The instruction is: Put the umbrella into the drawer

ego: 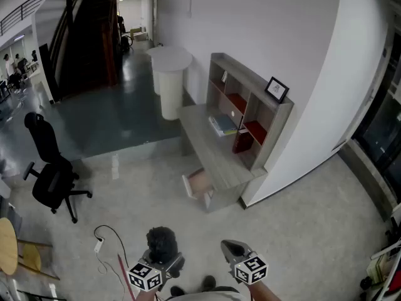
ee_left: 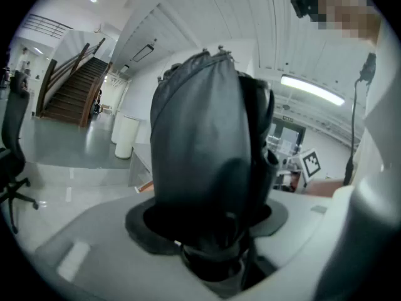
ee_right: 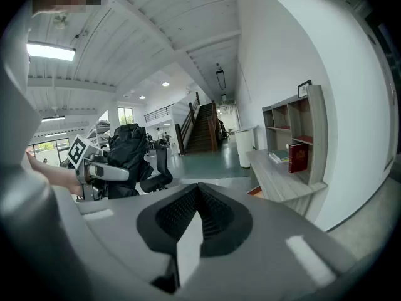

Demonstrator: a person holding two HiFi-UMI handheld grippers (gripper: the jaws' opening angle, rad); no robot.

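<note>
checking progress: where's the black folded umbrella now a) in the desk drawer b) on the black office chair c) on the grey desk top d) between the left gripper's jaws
d: the black folded umbrella sits gripped between the left gripper's jaws, well away from the grey desk.

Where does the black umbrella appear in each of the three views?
Head view: the umbrella is at bottom centre.
Left gripper view: the umbrella fills the middle, between the jaws.
Right gripper view: the umbrella is at middle left.
Shared landmark: the dark staircase.
</note>
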